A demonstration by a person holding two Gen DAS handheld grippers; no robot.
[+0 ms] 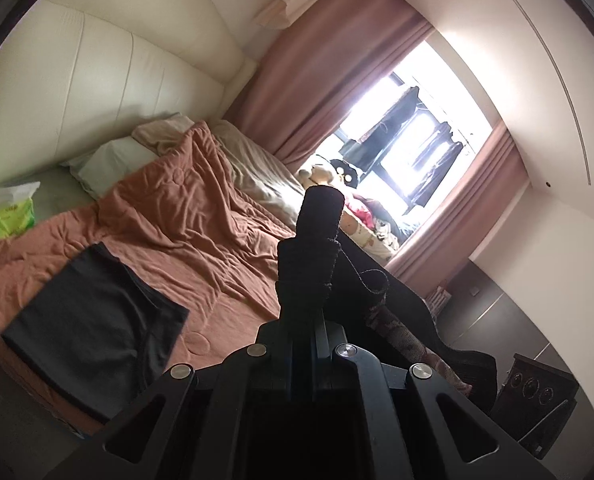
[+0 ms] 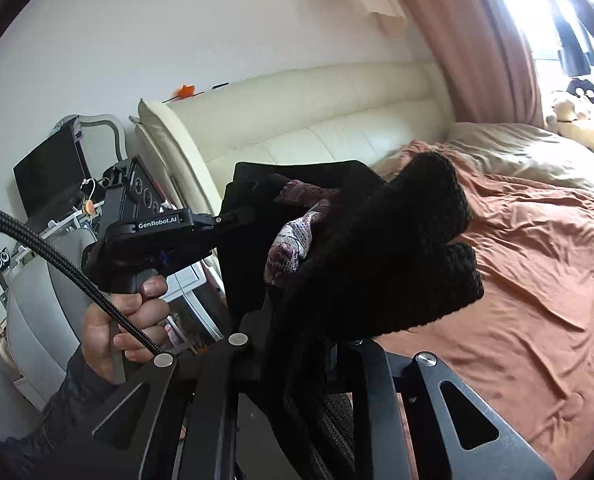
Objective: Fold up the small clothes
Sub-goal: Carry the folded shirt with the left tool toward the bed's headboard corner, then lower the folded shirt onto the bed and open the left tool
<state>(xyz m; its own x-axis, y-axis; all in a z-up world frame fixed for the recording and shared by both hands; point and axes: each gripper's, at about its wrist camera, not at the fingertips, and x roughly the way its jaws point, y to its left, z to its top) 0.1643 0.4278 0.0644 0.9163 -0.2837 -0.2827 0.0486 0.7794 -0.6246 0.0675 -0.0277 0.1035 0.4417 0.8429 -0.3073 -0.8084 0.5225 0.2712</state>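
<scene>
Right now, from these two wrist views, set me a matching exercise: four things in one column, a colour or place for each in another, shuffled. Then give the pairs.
Things:
1. Folded garment
2. Tissue pack
3. Curtain
4. Headboard

Descriptions:
A. Cream, padded, behind the bed
B. Dusty pink, hanging beside the bright window
C. Dark, lying flat on the orange bedspread
D. Green and white, by the pillow at the left edge

Pairs: 1-C, 2-D, 3-B, 4-A

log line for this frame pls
left gripper: shut on dark garment | right gripper: shut on same garment | held above bed | folded black piece on bed
</scene>
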